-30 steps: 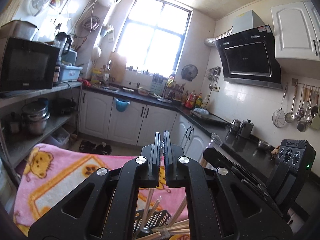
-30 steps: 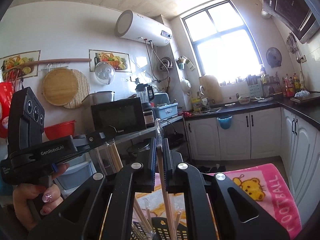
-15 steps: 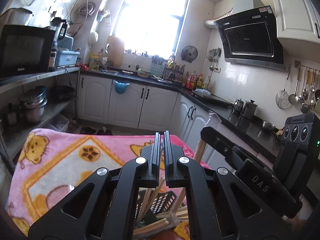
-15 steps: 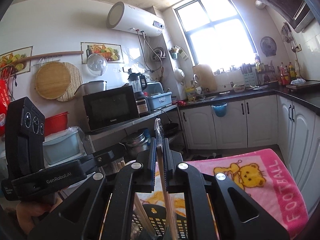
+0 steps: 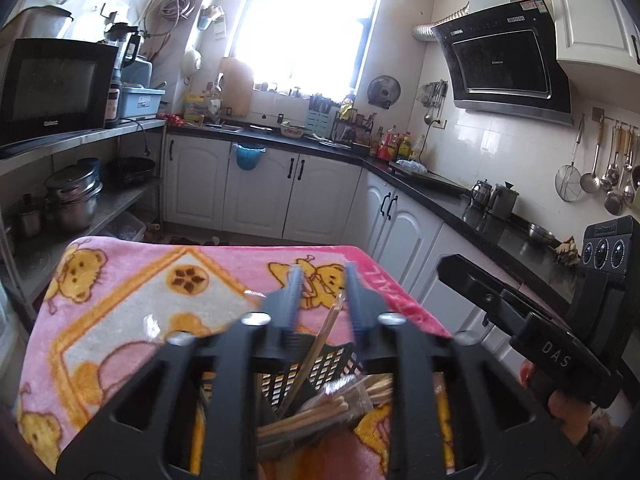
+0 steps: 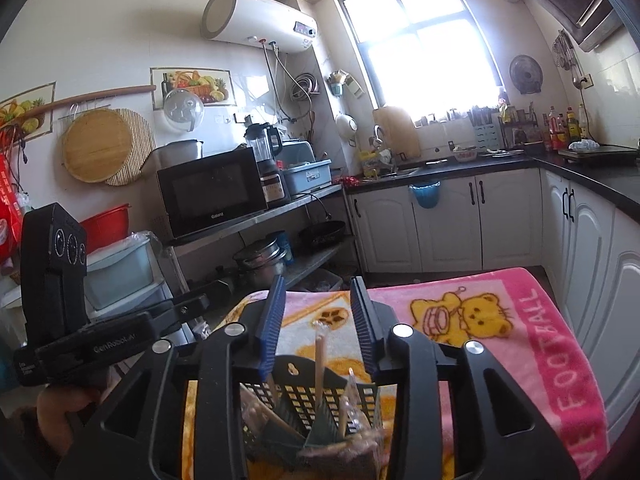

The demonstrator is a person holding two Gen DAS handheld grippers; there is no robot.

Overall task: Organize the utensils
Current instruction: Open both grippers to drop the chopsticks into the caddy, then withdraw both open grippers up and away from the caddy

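2 grippers hovering over pink blanket (image 6: 520, 344), left gripper (image 5: 320, 280) and right gripper (image 6: 318, 292) both gaping, gripping nothing | black basket (image 6: 300, 396) holding chopsticks (image 6: 319, 364)

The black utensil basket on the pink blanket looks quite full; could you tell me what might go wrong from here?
1. With both jaws open, the chopstick stands loose in the black basket and may lean or tip out.
2. The wrapped chopstick bundle lies across the basket edge and could slide onto the pink blanket.
3. The left gripper and right gripper hover close above the sticks; dropping lower could knock them.
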